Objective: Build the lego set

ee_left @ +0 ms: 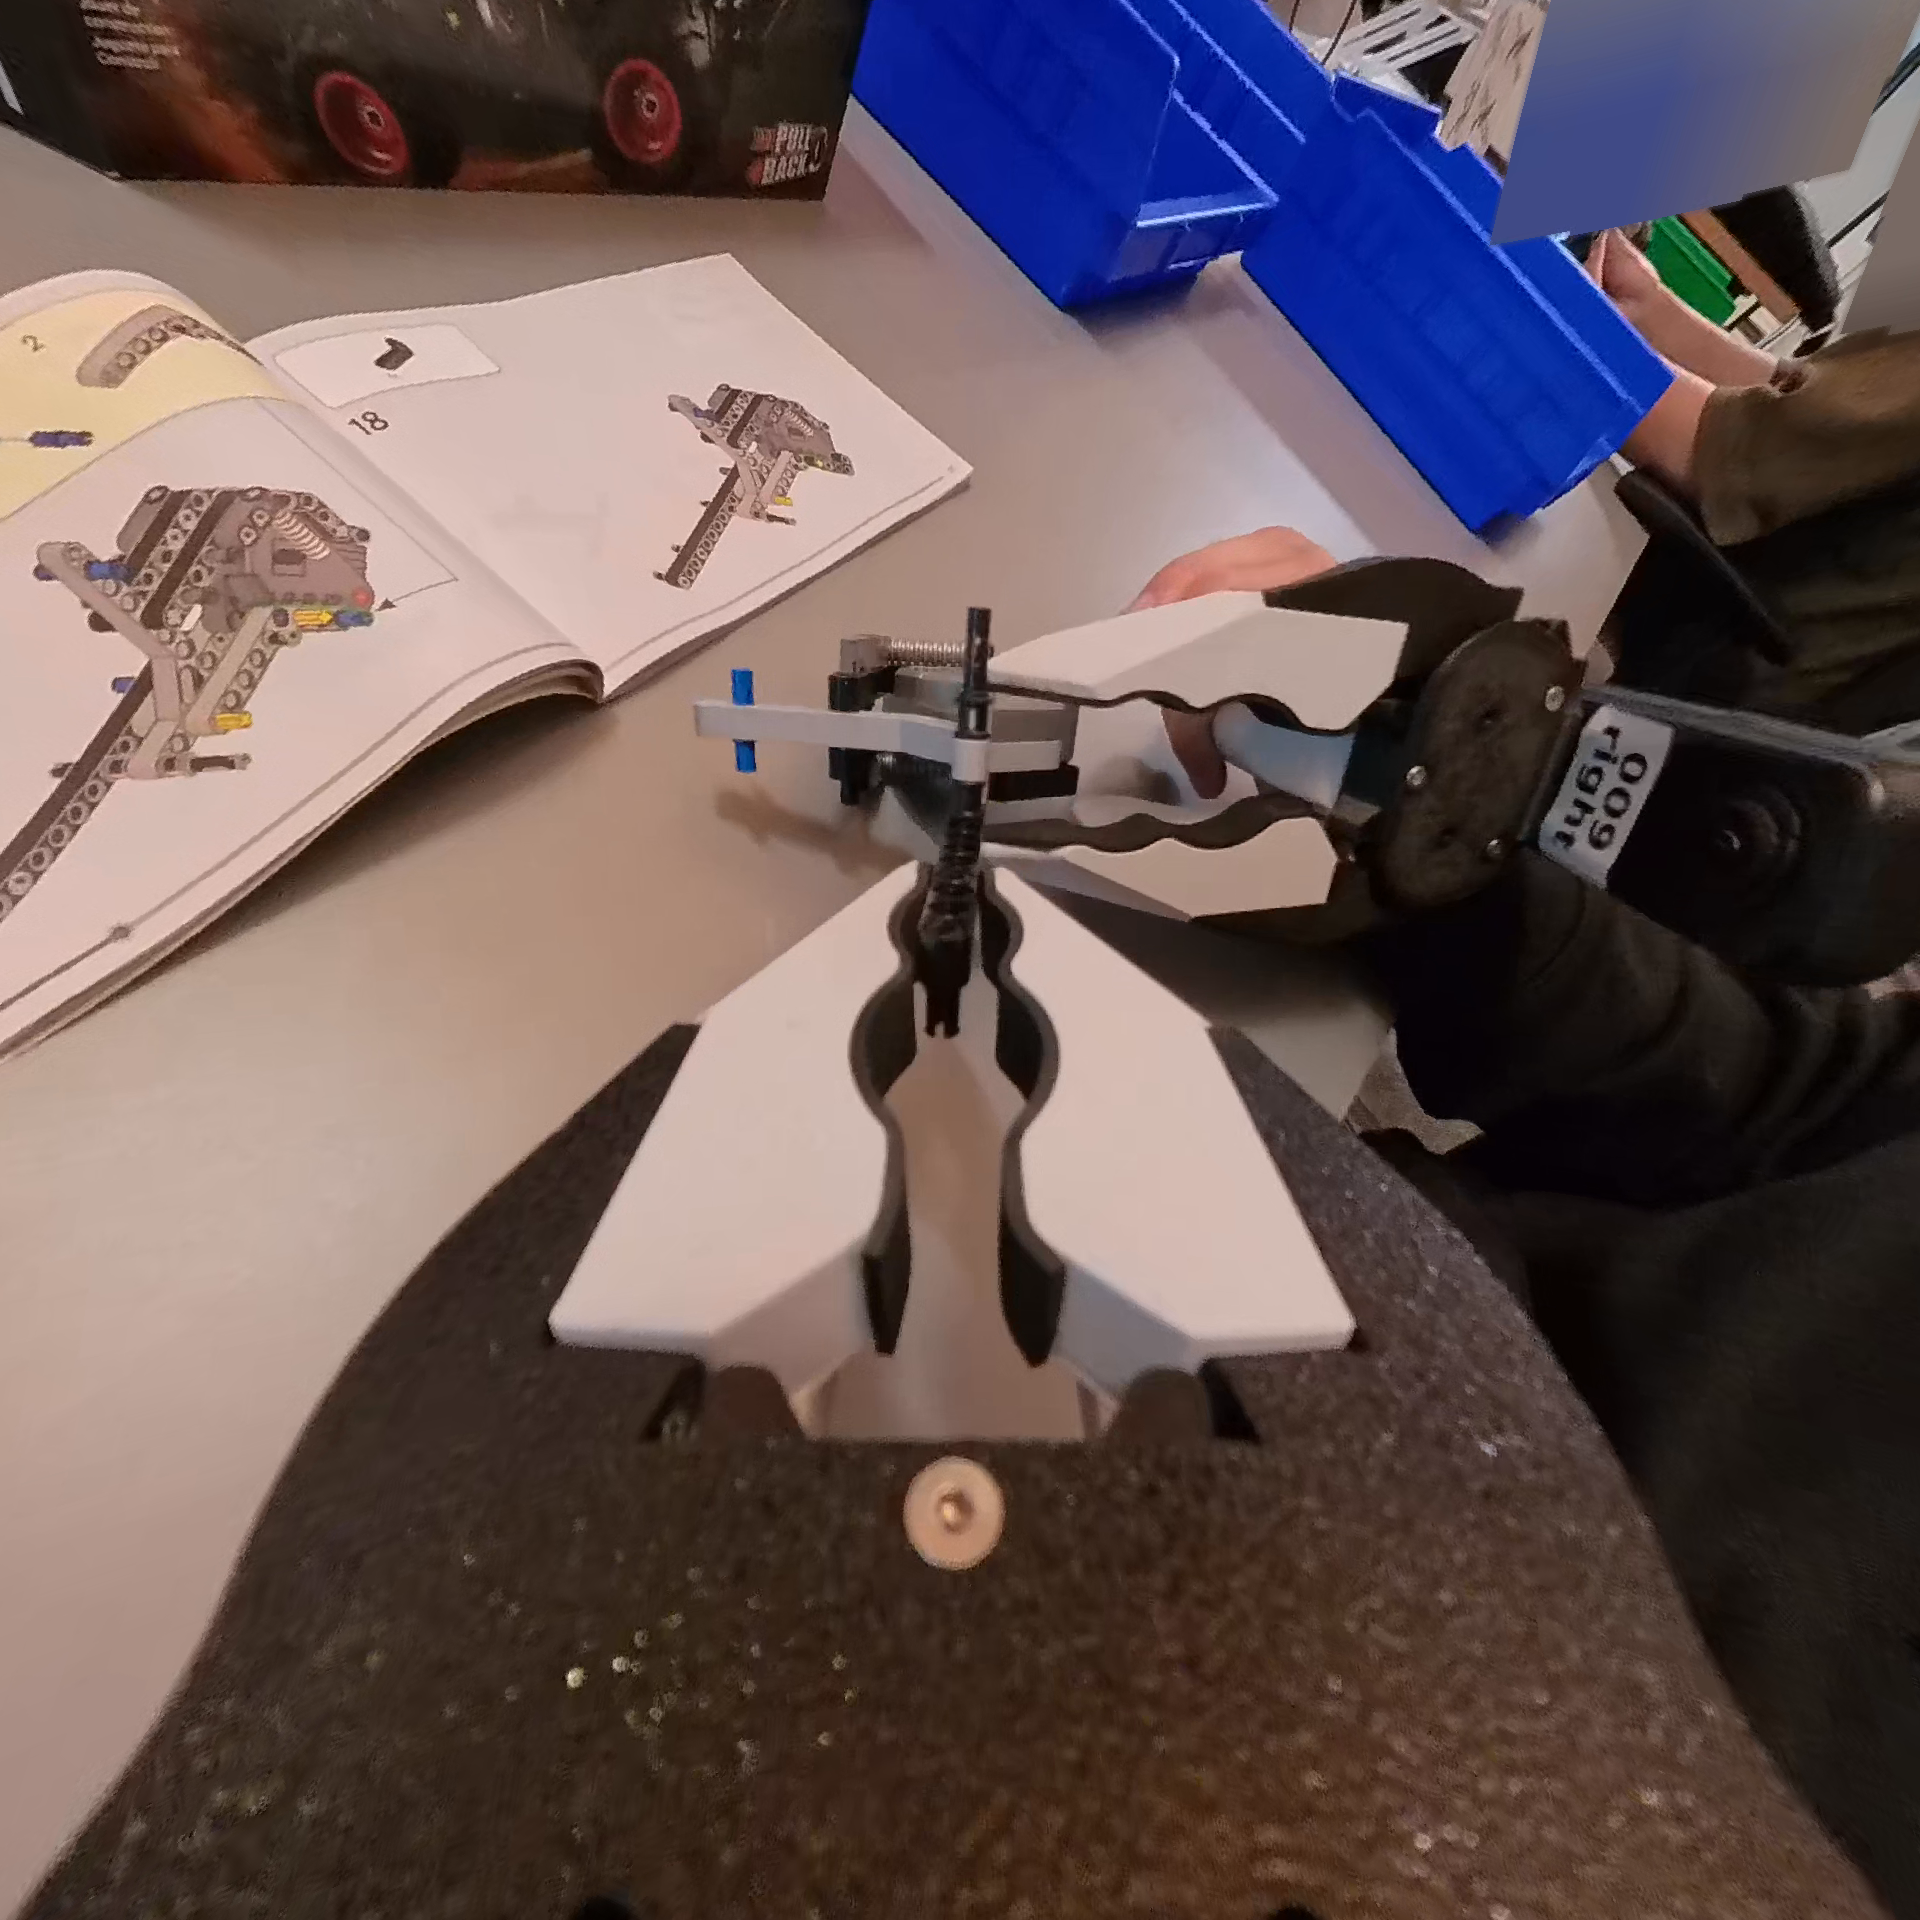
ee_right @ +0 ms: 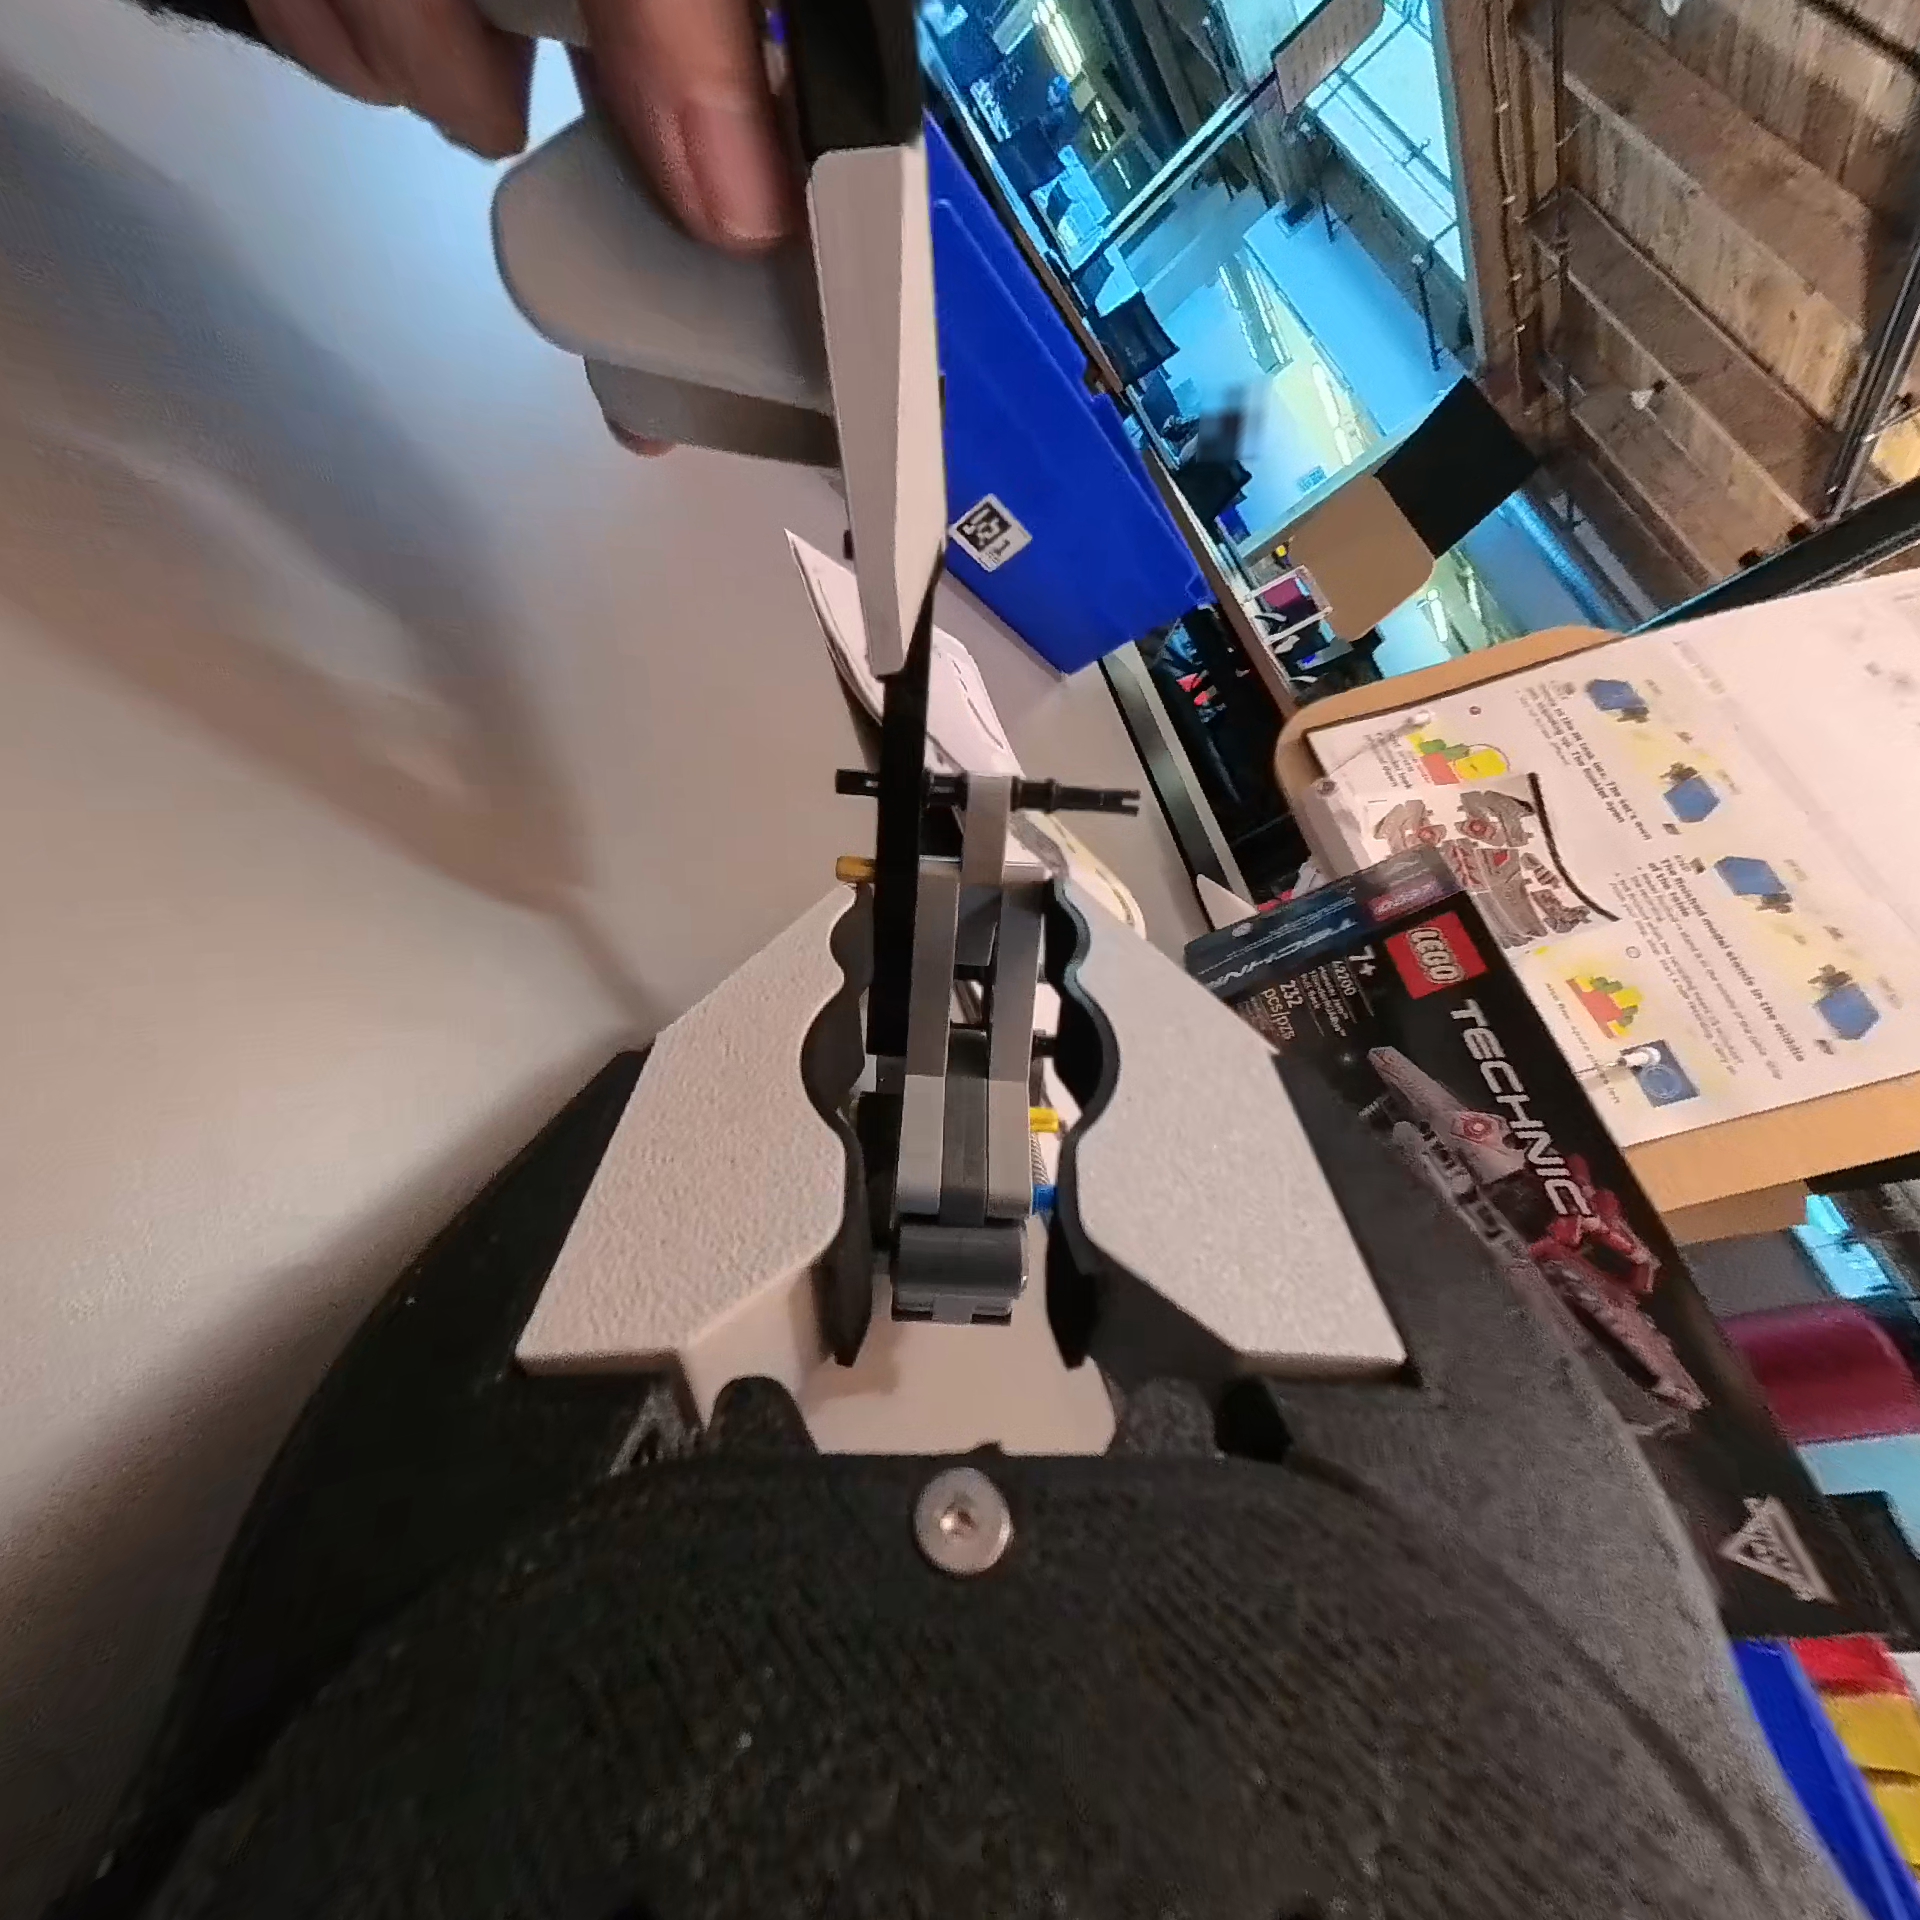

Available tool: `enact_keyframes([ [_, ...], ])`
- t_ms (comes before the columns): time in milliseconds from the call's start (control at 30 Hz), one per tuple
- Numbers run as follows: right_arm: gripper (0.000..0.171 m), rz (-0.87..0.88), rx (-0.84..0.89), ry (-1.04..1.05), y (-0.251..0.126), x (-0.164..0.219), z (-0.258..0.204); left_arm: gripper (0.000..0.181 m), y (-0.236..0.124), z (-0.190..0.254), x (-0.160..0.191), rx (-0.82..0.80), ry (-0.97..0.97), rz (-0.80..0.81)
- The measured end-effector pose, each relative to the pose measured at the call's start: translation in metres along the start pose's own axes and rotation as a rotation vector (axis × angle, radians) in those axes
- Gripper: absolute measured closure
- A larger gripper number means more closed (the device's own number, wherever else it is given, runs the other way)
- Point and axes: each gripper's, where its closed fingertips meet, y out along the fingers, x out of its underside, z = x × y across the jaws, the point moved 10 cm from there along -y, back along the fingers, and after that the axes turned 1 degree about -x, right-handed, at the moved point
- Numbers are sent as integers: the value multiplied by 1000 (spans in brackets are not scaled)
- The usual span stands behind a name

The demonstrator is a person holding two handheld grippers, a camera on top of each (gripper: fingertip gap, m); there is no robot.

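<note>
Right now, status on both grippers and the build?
Left gripper shut on black axle. Right gripper shut on grey assembly, axle through it. Instruction booklet open beside; nothing blocking.

Beyond my claws, blue plastic storage bins (ee_left: 1382, 239) line the far edge of the grey table (ee_left: 312, 1143) I work at. To my right, a wooden board (ee_right: 1704, 1164) carrying a printed sheet of coloured diagrams (ee_right: 1662, 831) leans at an angle. Behind it run a glass partition (ee_right: 1278, 260) and a rough brick wall (ee_right: 1714, 260).
</note>
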Motion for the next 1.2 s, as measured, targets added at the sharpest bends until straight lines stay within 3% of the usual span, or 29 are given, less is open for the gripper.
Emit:
enact_keyframes([
  [133, 117, -90, -18, -24, -7, 6, -3, 176, -2, -7, 10, -14, -32, 4],
  [367, 112, -224, 29, 153, -21, 19, 5, 176, -7, -10, 25, -10, -51, 12],
  [1200, 127, -245, -6, -14, -6, 19, -9, 173, -3, -2, 27, -8, -38, 22],
])
